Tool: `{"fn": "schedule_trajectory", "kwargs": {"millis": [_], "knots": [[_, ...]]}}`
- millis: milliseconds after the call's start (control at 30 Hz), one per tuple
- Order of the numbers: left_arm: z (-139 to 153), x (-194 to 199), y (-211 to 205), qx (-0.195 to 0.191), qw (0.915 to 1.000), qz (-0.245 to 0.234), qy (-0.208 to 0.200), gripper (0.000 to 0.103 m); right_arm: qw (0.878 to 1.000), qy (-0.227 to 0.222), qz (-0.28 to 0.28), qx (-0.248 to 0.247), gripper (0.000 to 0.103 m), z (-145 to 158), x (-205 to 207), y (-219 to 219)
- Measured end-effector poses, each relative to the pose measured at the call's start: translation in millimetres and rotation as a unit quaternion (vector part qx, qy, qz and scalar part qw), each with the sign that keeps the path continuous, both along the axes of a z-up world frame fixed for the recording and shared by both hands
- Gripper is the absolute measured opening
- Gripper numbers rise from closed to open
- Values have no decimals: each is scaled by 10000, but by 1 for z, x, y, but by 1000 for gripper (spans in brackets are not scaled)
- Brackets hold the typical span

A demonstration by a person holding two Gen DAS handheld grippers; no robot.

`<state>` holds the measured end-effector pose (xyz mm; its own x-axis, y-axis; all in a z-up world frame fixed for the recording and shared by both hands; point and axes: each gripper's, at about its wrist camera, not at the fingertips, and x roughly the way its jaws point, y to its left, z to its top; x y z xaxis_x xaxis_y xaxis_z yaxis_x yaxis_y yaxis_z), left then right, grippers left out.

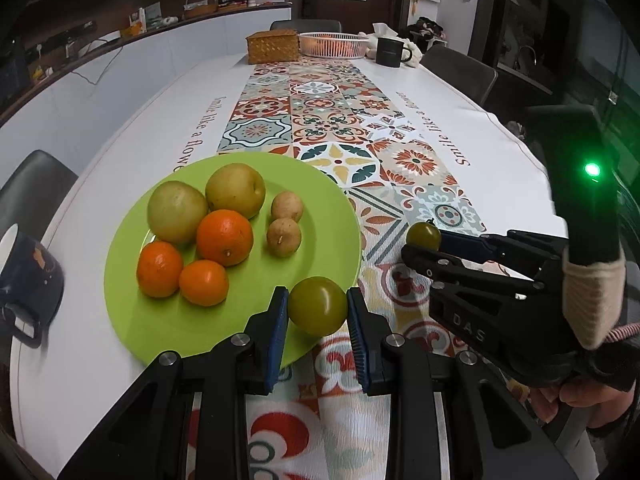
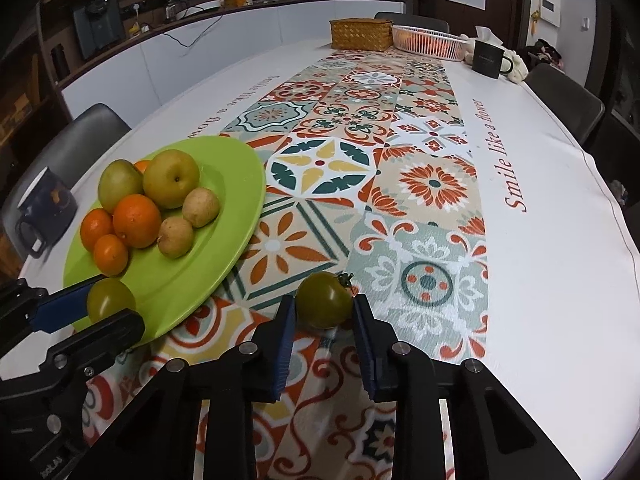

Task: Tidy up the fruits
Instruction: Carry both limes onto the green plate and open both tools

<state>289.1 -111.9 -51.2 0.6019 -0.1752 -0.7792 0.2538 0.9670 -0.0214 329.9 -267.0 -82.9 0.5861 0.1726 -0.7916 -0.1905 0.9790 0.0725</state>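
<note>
From the left wrist view, your left gripper [image 1: 318, 312] had its blue pads clamped on a round olive-green tomato [image 1: 317, 305], held at the near right rim of the lime-green round plate [image 1: 328, 216]; the open plate floor lay just to the left and beyond.

From the right wrist view, your right gripper [image 2: 325, 310] had closed on a second green tomato with a dark stem [image 2: 324, 299], over the patterned tablecloth [image 2: 424, 184], with the plate well to its left, so the left hand was nearer.
</note>
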Motion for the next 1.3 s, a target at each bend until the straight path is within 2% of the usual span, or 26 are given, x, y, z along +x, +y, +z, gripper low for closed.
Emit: {"fn": "schedule_trajectory", "kwargs": {"millis": [333, 667, 967, 1300], "knots": [[16, -44, 31, -141, 9997, 142, -141, 29, 9980, -483, 368, 179, 29, 37, -63, 22], [44, -81, 65, -177, 9981, 314, -508, 29, 9930, -941, 618, 349, 29, 69, -106, 49], [46, -71, 83, -192, 9973, 256, -660, 29, 9910, -1078, 719, 348, 29, 80, -100, 70], [22, -30, 99, -140, 9987, 127, -481, 29, 9935, -843, 694, 333, 29, 60, -67, 93]]}}
